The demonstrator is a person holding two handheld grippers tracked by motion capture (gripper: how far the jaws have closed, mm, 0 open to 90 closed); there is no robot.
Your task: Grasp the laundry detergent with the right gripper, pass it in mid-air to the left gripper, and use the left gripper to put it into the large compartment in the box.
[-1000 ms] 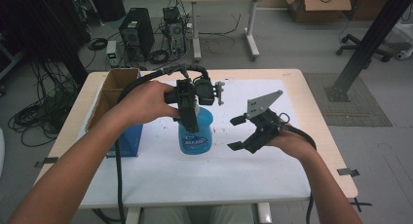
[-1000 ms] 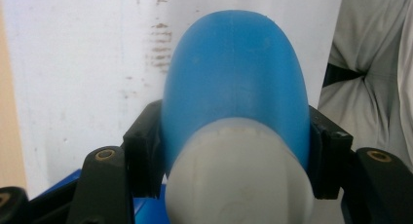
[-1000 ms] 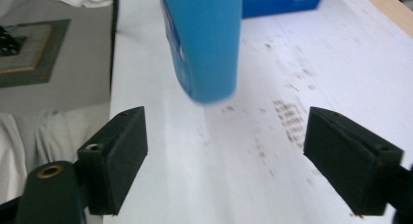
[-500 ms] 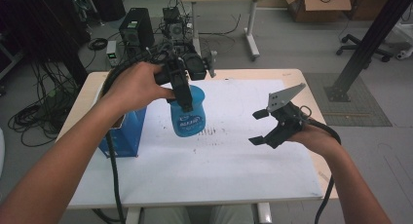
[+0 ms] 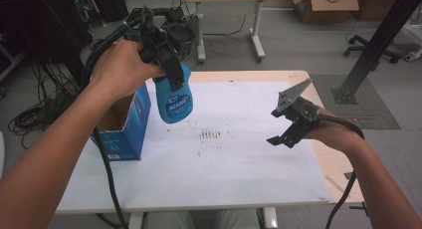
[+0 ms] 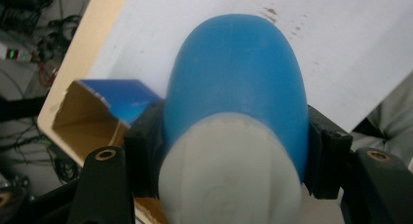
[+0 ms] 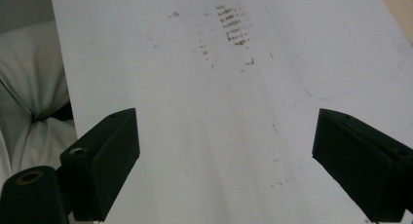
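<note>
Across the white-topped table (image 5: 234, 179), bare but for a patch of brownish marks (image 5: 210, 134) near its middle, the biggest thing standing is the open blue cardboard box (image 5: 130, 124) at the left edge, its brown inside empty as far as I can see. Held in the air just beside the box, above its right wall, is the blue bottle (image 5: 173, 100). The left gripper (image 5: 171, 77) is clamped on it near the white top; in the left gripper view the 2 black jaws press either side of the bottle (image 6: 236, 102), with a corner of the box (image 6: 104, 100) below it. Over on the right, the right gripper (image 5: 282, 127) hangs above the table with its jaws spread wide and nothing between them; the right gripper view looks past them at bare tabletop (image 7: 204, 117).

My guess is the bottle is headed into the box. The risk I see is the grip: the bottle is smooth and rounded, pinched high up, so a quick swing could let it pivot or slide out. Lowered off-line, its base could also catch the box wall and tip the light, unsteadied carton.
</note>
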